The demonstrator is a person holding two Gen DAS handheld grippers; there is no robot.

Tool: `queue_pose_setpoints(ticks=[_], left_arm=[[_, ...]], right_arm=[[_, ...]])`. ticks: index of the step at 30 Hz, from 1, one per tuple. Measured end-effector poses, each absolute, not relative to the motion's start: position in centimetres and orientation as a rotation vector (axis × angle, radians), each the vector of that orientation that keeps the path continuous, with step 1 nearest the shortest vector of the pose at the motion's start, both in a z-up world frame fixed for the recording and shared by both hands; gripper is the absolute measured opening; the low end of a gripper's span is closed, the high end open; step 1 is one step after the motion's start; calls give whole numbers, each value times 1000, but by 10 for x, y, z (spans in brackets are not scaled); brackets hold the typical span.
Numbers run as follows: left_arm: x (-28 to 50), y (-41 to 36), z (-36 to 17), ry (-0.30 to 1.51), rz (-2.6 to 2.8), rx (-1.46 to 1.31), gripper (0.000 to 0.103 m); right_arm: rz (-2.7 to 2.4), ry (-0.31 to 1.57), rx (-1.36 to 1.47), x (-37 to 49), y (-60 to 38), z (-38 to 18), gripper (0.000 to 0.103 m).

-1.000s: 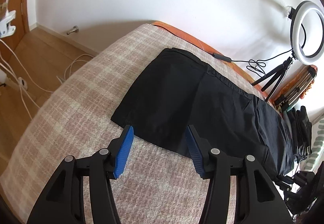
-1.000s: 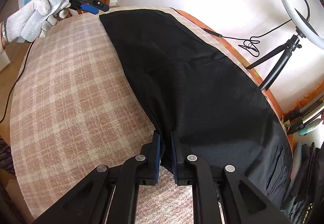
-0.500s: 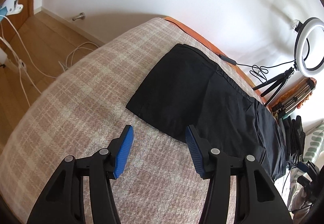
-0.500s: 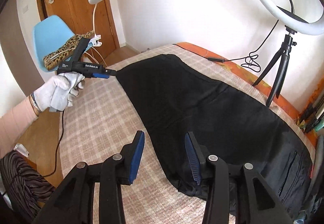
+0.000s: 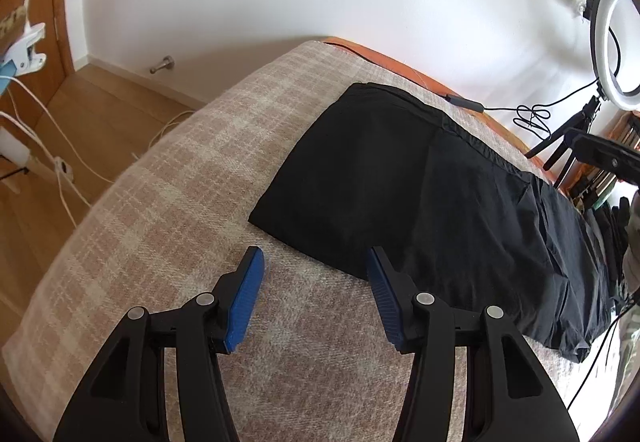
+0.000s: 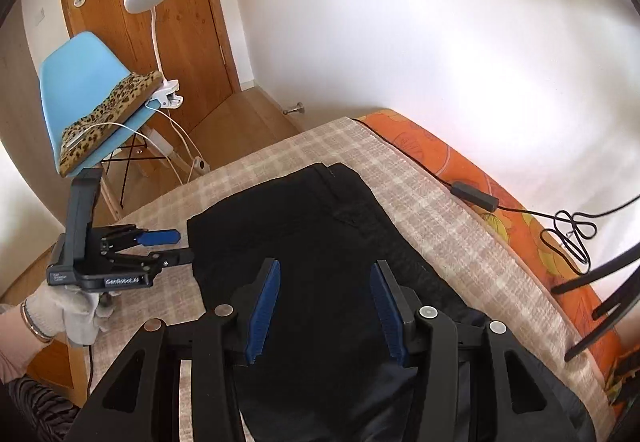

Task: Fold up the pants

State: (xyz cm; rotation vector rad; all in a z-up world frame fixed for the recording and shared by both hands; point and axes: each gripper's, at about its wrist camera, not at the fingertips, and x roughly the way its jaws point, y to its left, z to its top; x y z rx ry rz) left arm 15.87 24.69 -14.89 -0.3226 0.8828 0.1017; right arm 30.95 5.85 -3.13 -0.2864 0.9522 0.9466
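Black pants [image 5: 420, 194] lie flat, lengthwise on the plaid blanket [image 5: 168, 178] covering the bed, along its far edge beside the orange mattress border [image 6: 516, 198]. I hold my left gripper [image 5: 316, 262] with its blue pads spread apart, empty, just off the hem at the near corner of the pants. My right gripper [image 6: 324, 274] hovers above the dark fabric, pads likewise parted, gripping nothing. A ring light [image 5: 616, 42] stands by the wall.
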Motion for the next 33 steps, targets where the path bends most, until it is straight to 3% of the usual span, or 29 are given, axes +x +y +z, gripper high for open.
queue_pose_setpoints(ticks=[10, 12, 16, 19, 21, 22, 23, 24, 27, 28, 30, 31, 32, 33], left_arm=[[152, 256, -154, 840, 74, -370, 52], [152, 255, -155, 838, 71, -369, 52], [152, 254, -155, 836, 61, -374, 52], [152, 255, -155, 834, 56, -381, 53], [152, 255, -155, 833, 56, -381, 53], [150, 255, -155, 834, 57, -379, 53], [150, 254, -155, 835, 57, -377, 53], [150, 254, -155, 836, 58, -376, 53], [151, 254, -154, 837, 61, -372, 53], [152, 254, -155, 838, 62, -370, 53], [153, 253, -155, 839, 64, -369, 53], [154, 254, -155, 841, 65, -369, 53], [154, 253, -155, 842, 66, -371, 53], [154, 254, -155, 843, 66, -375, 53]], right_arm=[[986, 1063, -381, 384, 171, -122, 48], [1005, 1088, -394, 383, 179, -132, 28], [1076, 1035, -399, 364, 175, -128, 5], [1061, 988, -441, 359, 173, -122, 4], [1044, 957, -420, 365, 169, -116, 17], [1034, 966, -405, 371, 168, -114, 49], [1040, 978, -385, 376, 168, -114, 63], [1043, 986, -379, 380, 169, -114, 63], [1020, 1017, -451, 385, 175, -126, 54], [1020, 1042, -468, 386, 176, -131, 41], [1017, 1047, -472, 383, 175, -135, 28], [1012, 1036, -471, 381, 172, -134, 8], [1001, 1022, -475, 380, 169, -131, 0], [991, 1008, -477, 380, 164, -128, 0]])
